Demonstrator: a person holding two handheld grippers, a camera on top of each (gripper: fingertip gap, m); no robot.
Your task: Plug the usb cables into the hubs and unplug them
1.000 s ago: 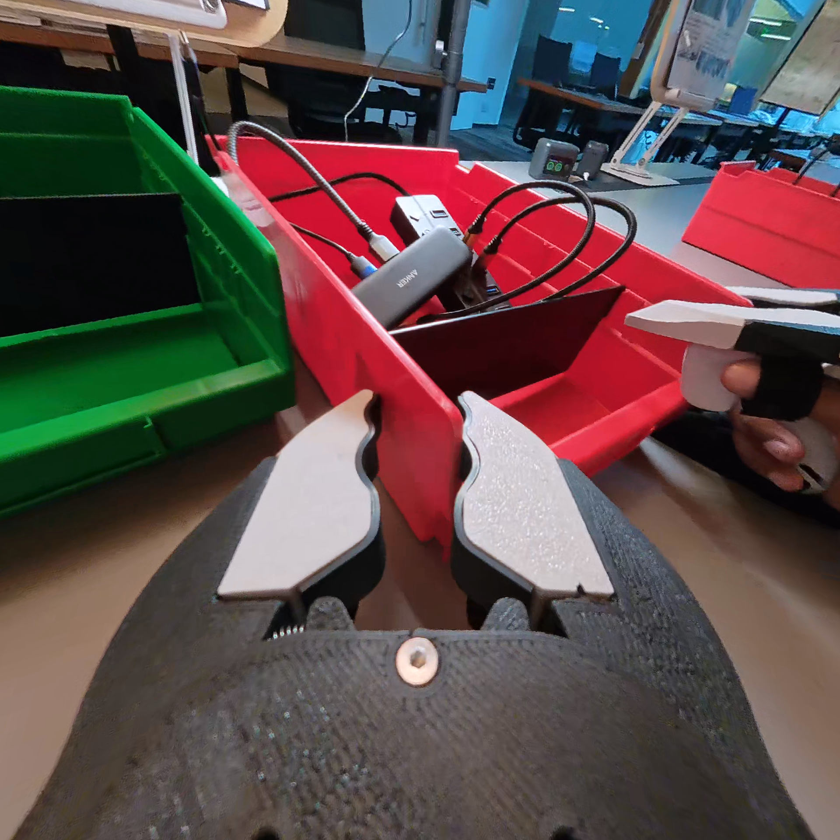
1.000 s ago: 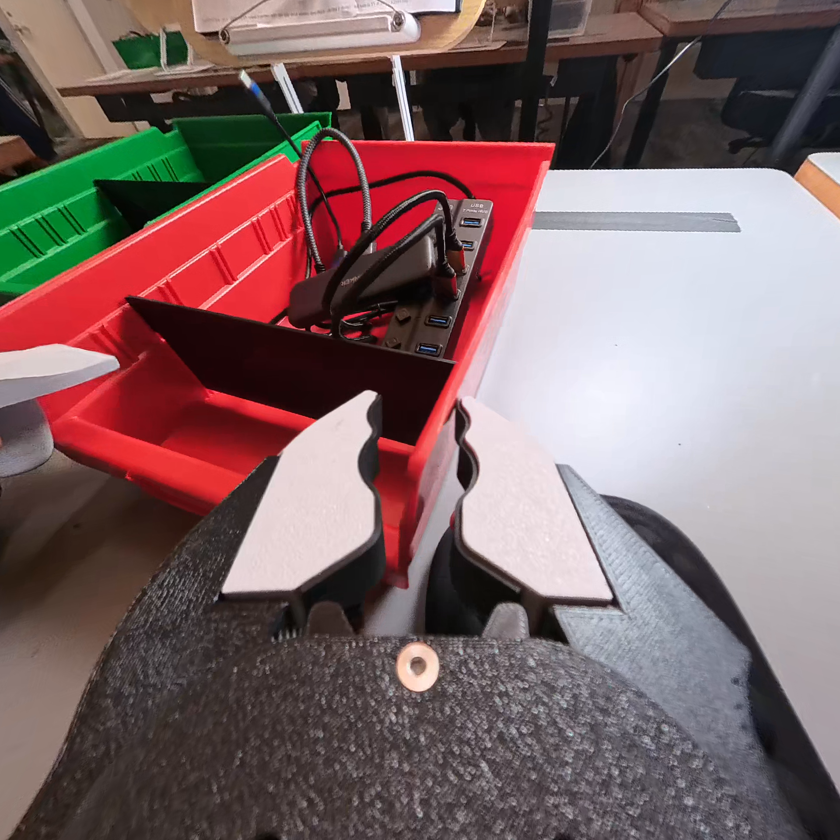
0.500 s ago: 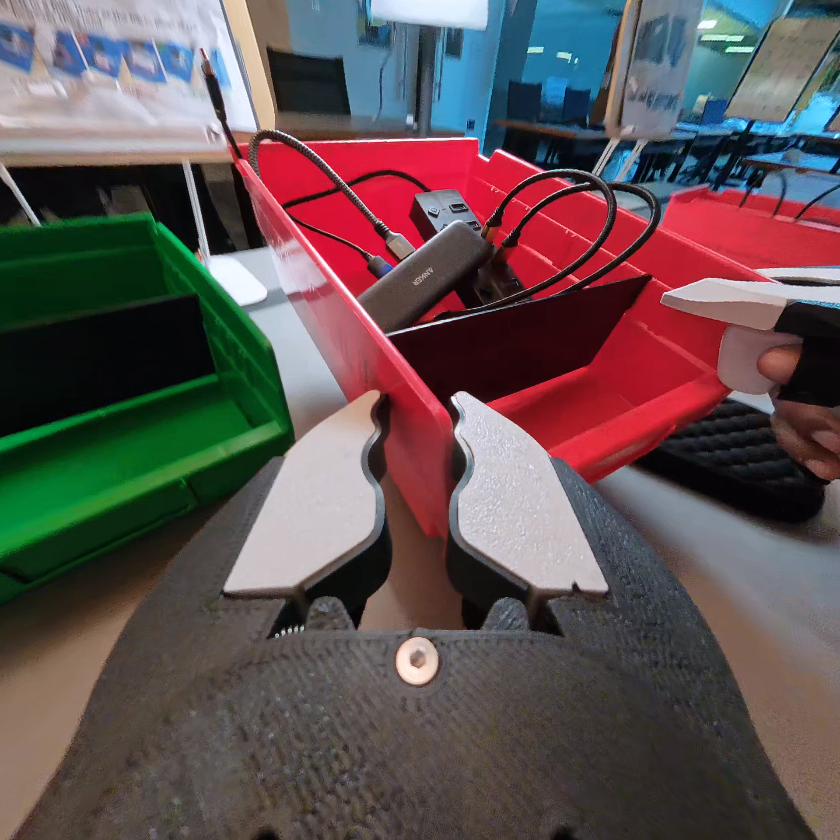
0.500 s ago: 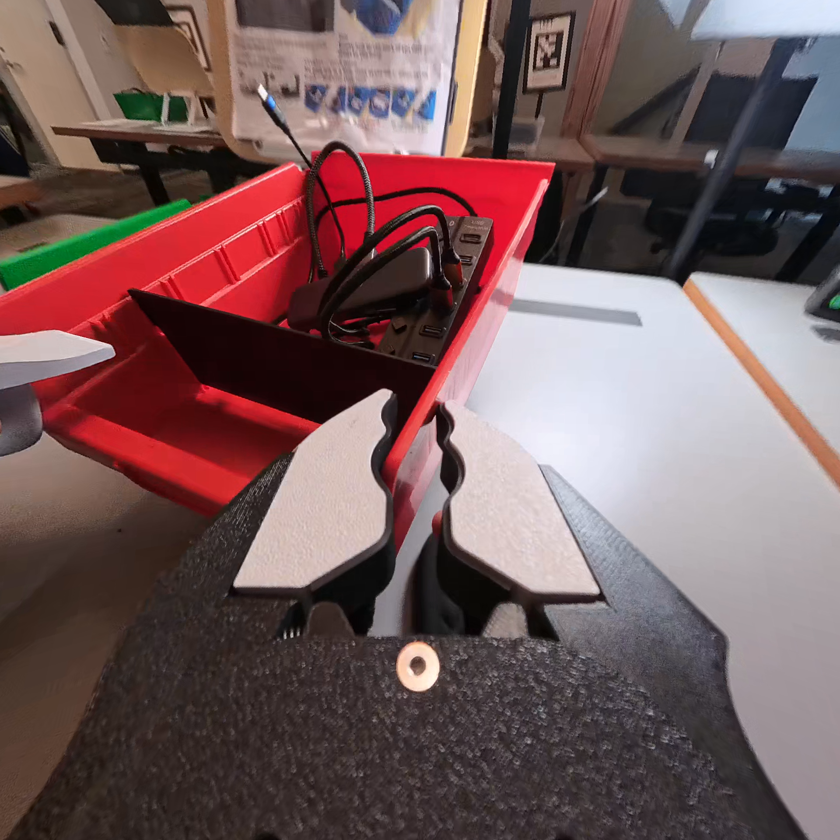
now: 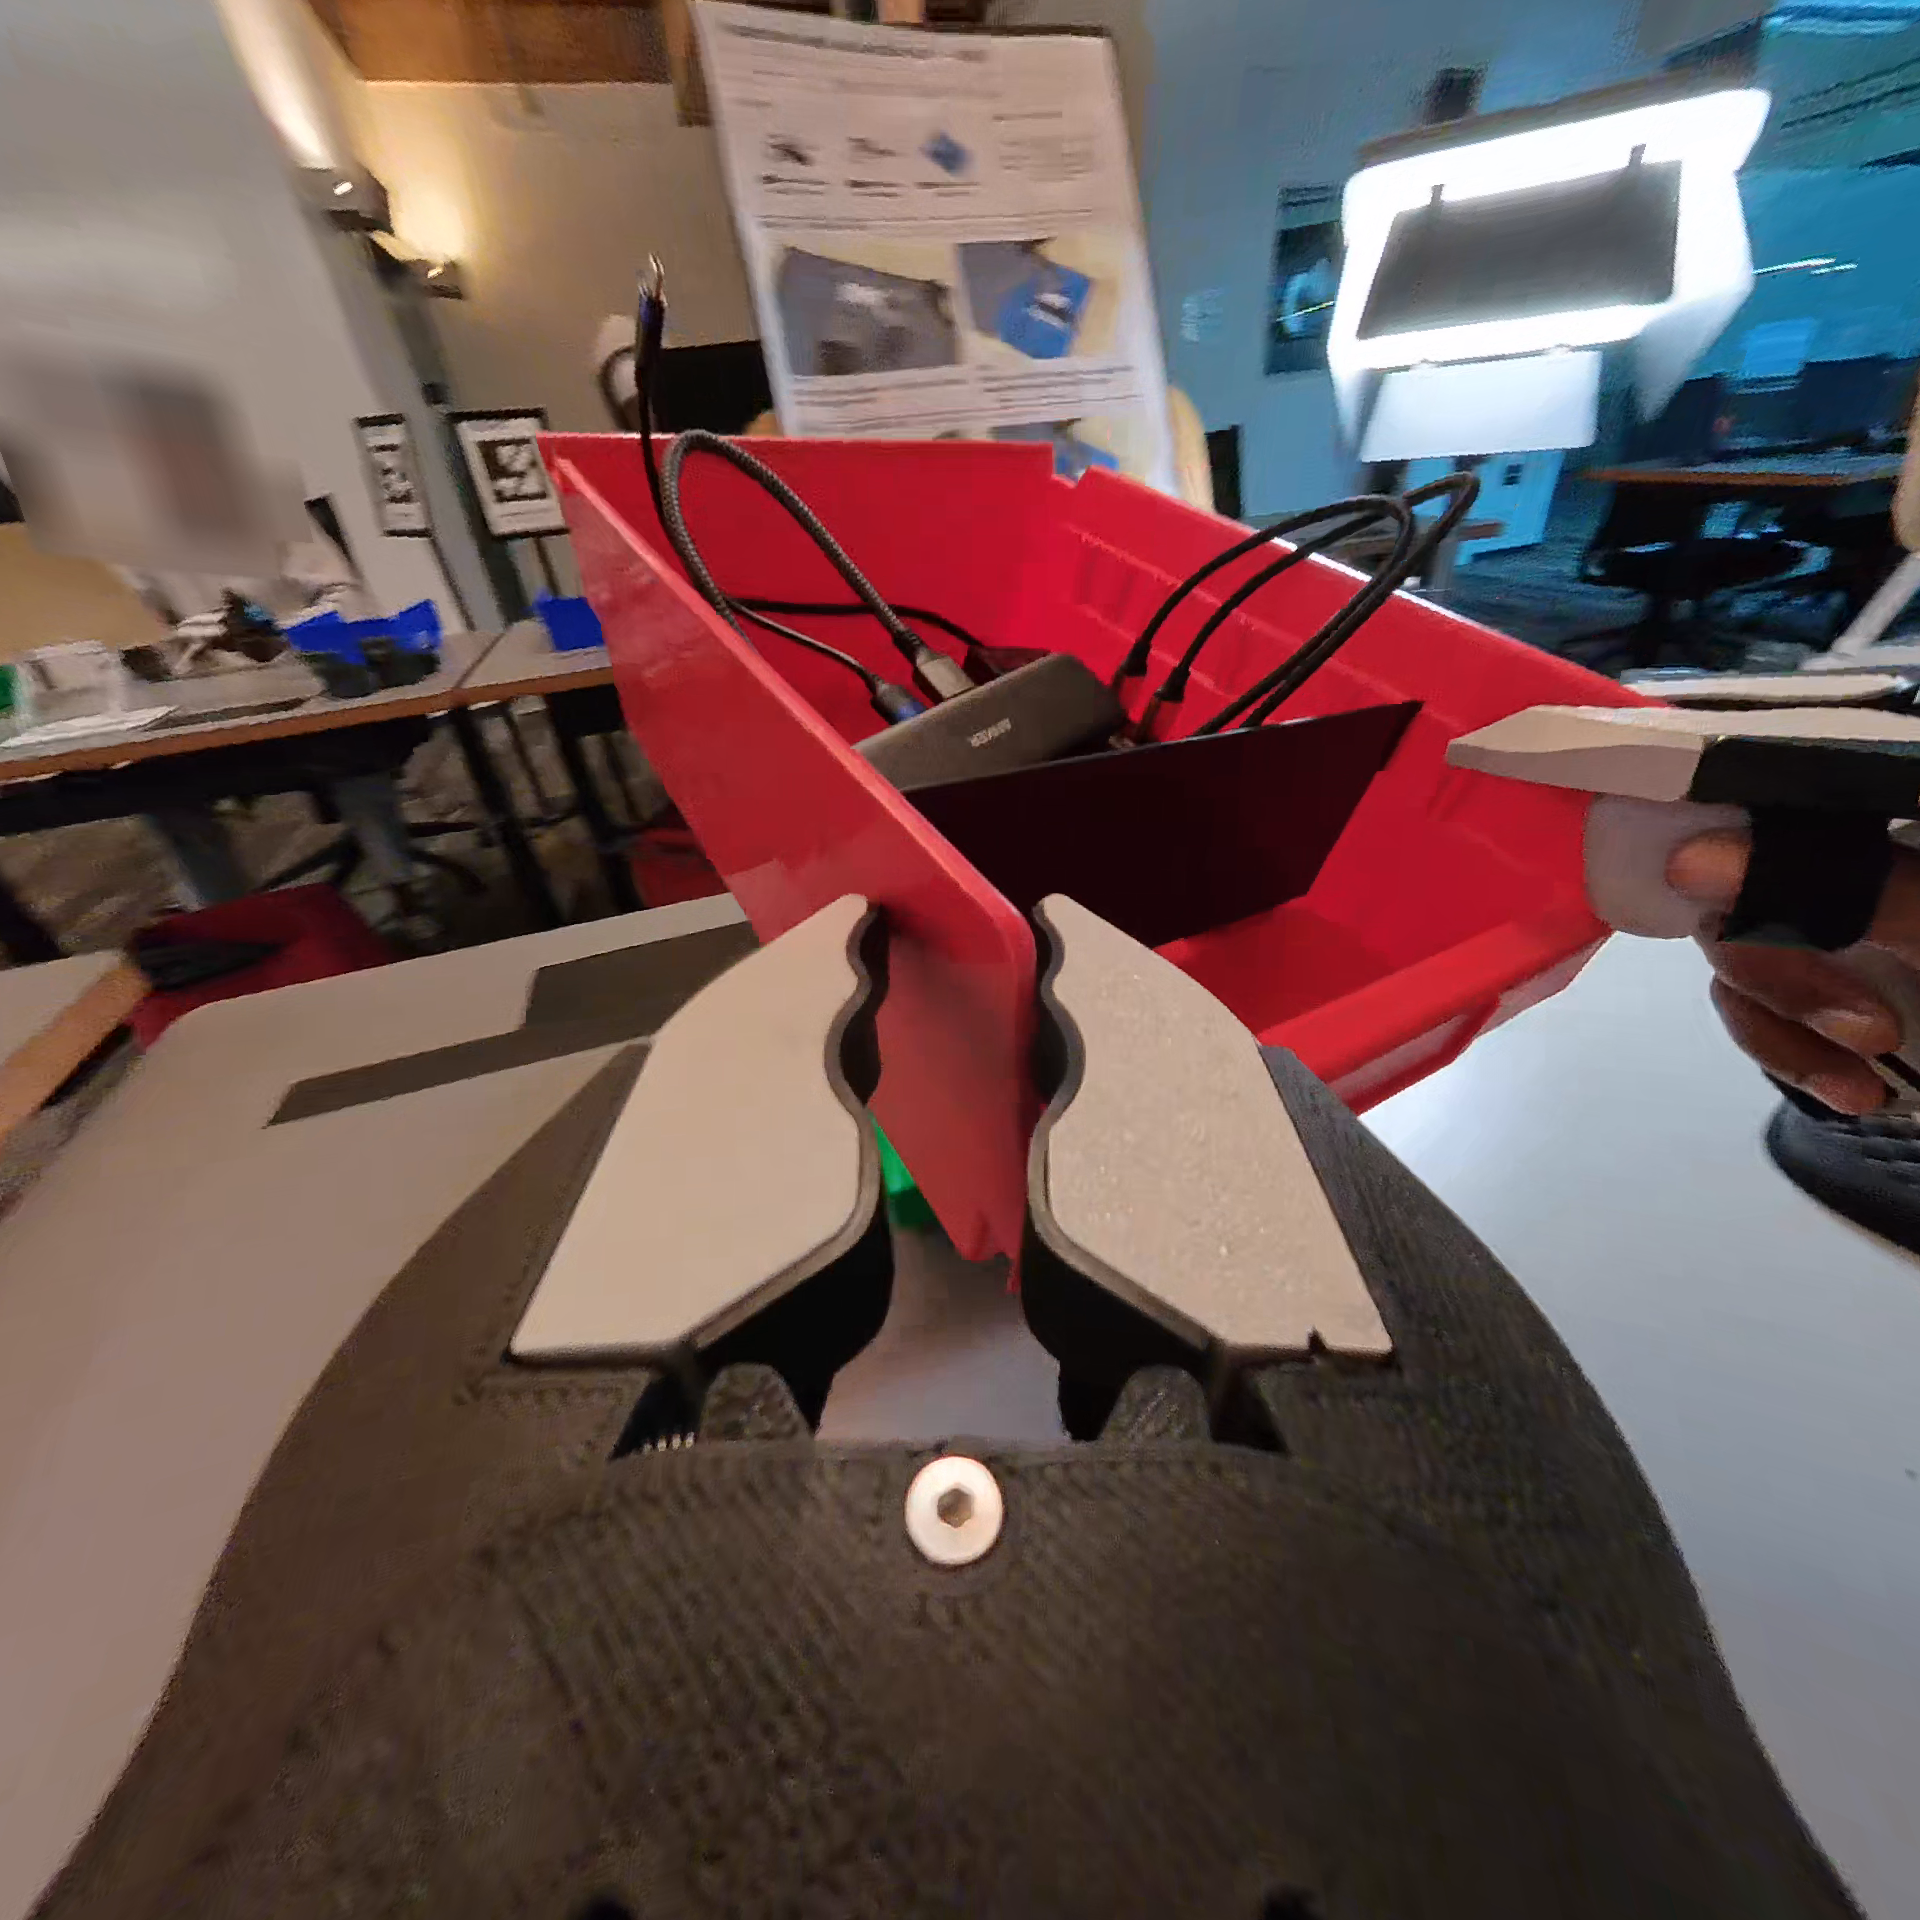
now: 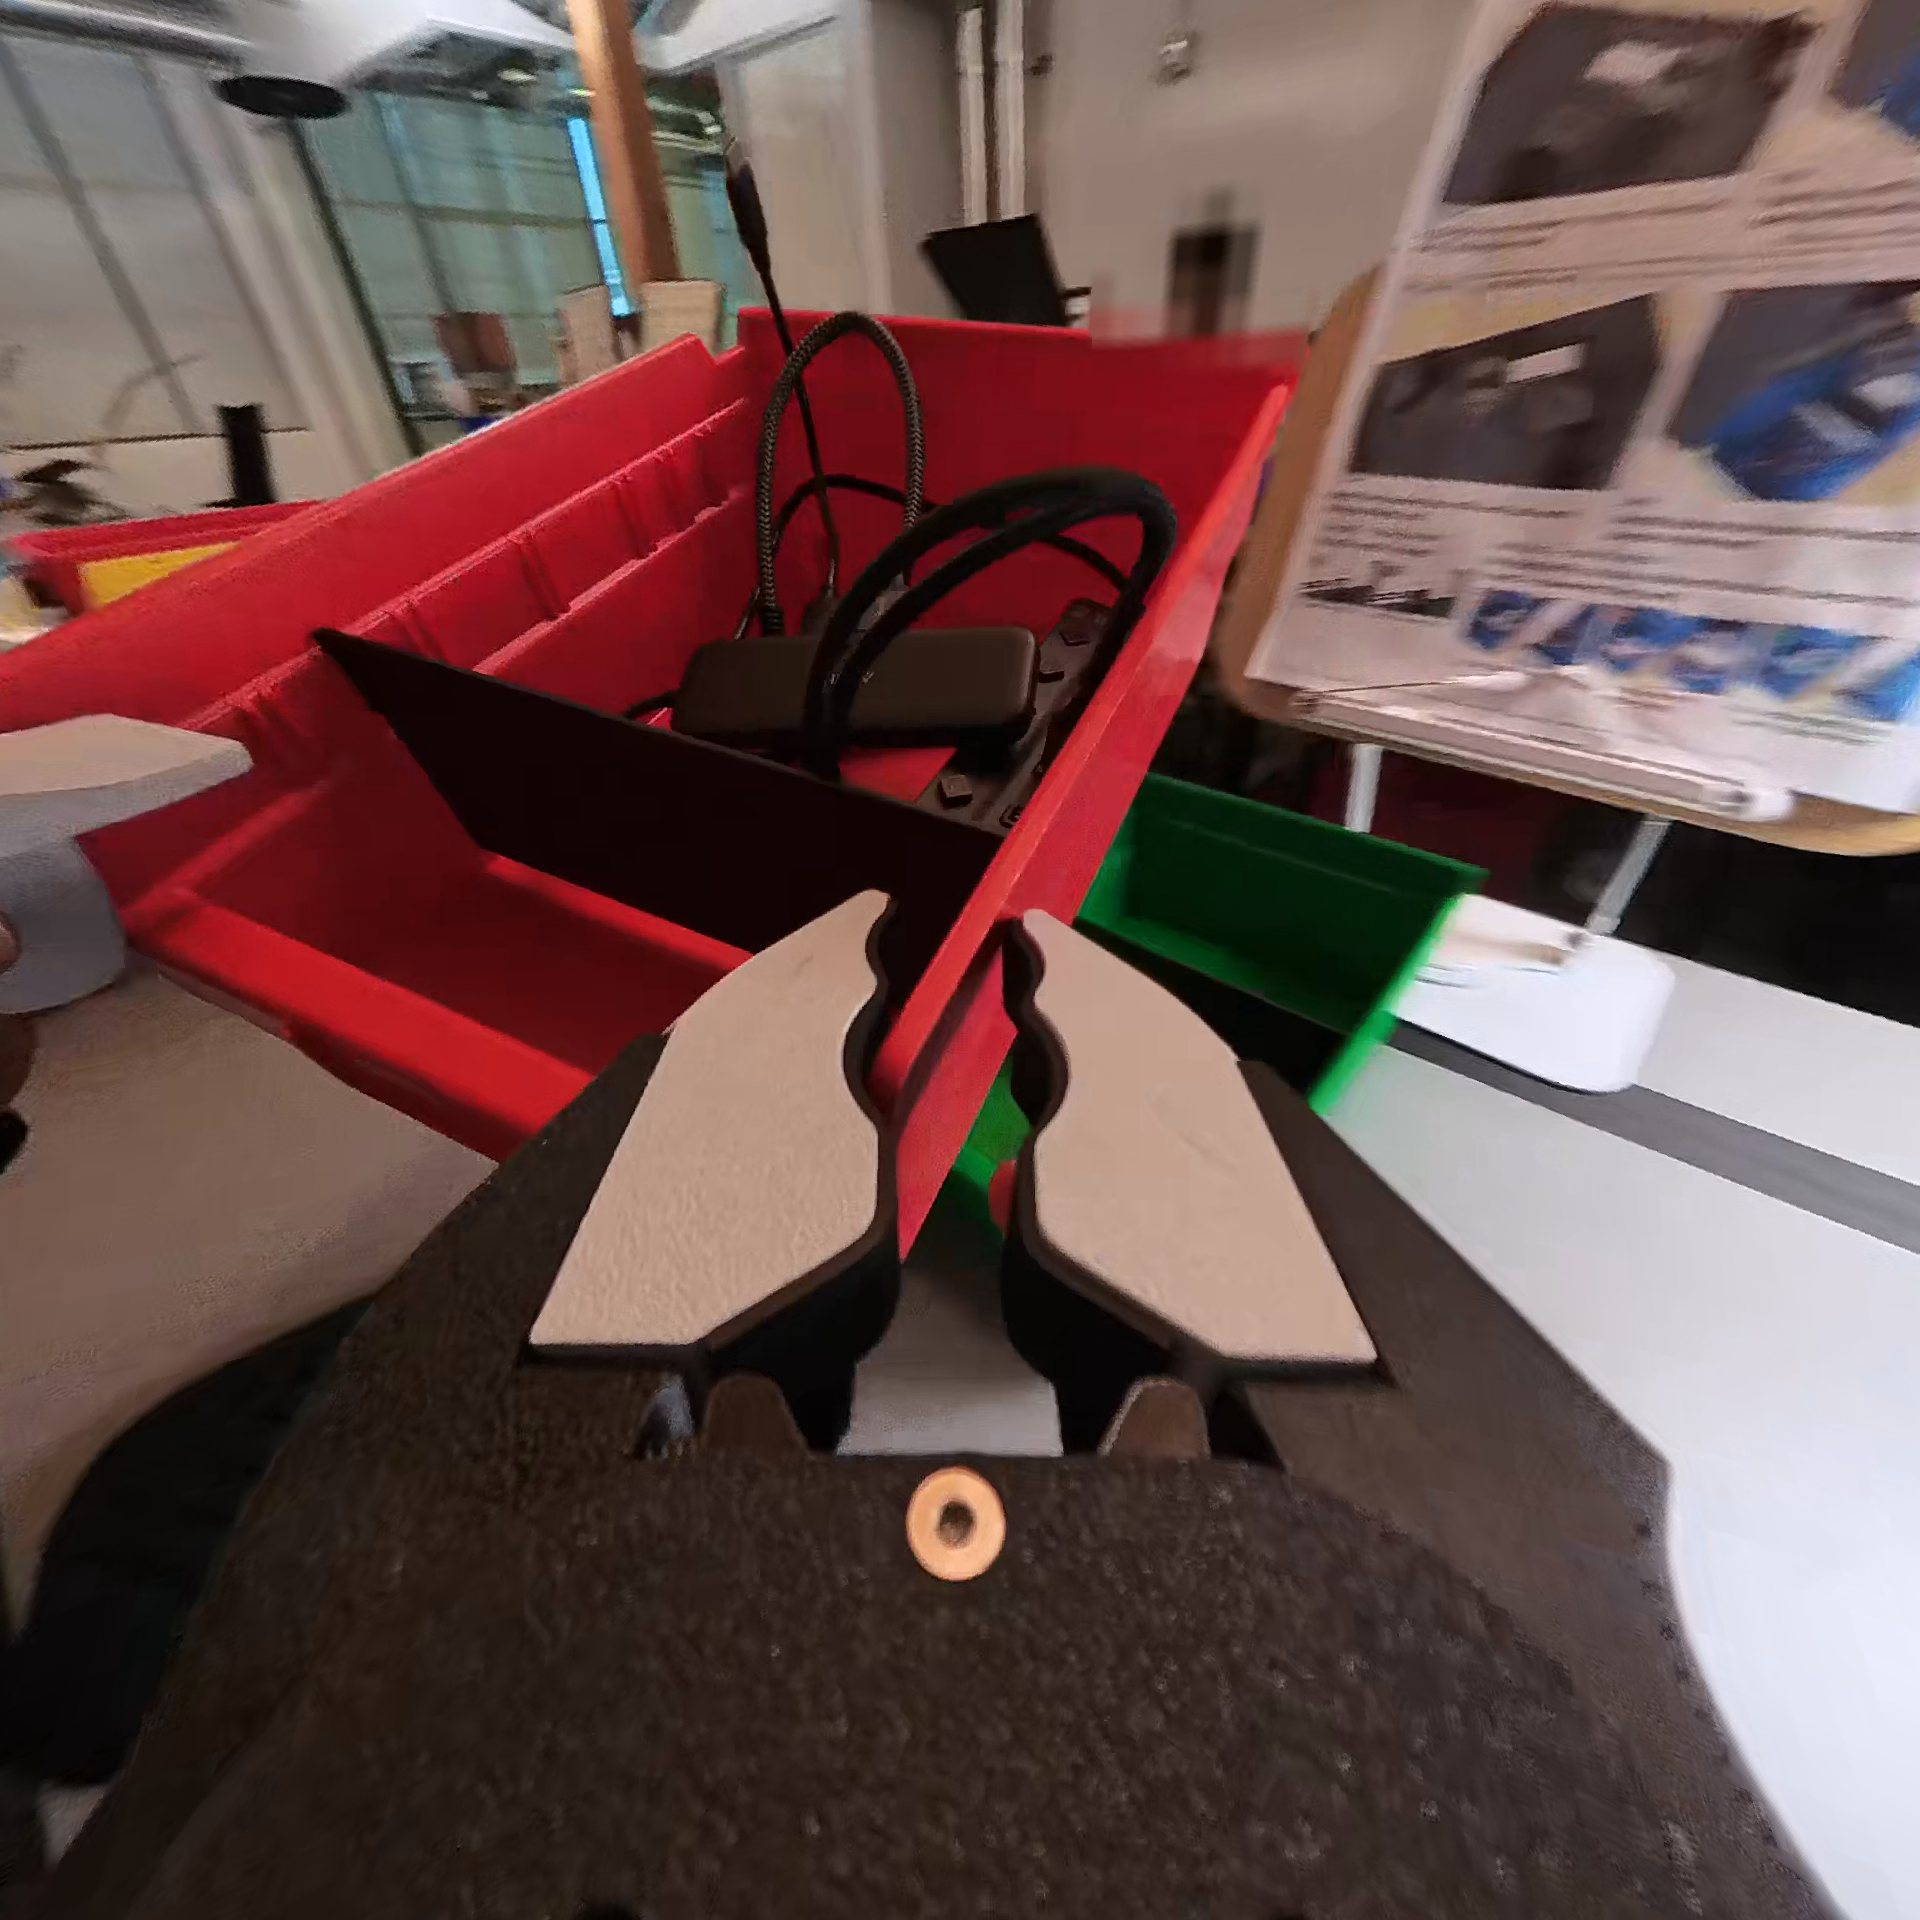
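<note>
left gripper point(image 5: 951, 1023) fingers pinching red bin point(image 5: 1195, 582) wall | right gripper point(image 6: 940, 1023) same, other wall | bin's now lifted off the surface, tilted | hubs point(image 6: 862, 681) and cables point(image 5: 1299, 582) ahead of fingers, behind divider | no plugging yet, just relocating

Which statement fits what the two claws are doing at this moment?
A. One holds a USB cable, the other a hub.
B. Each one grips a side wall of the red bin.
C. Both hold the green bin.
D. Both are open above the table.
B: the left claw pinches one side wall of the red bin, and the right claw pinches the opposite wall.
</note>
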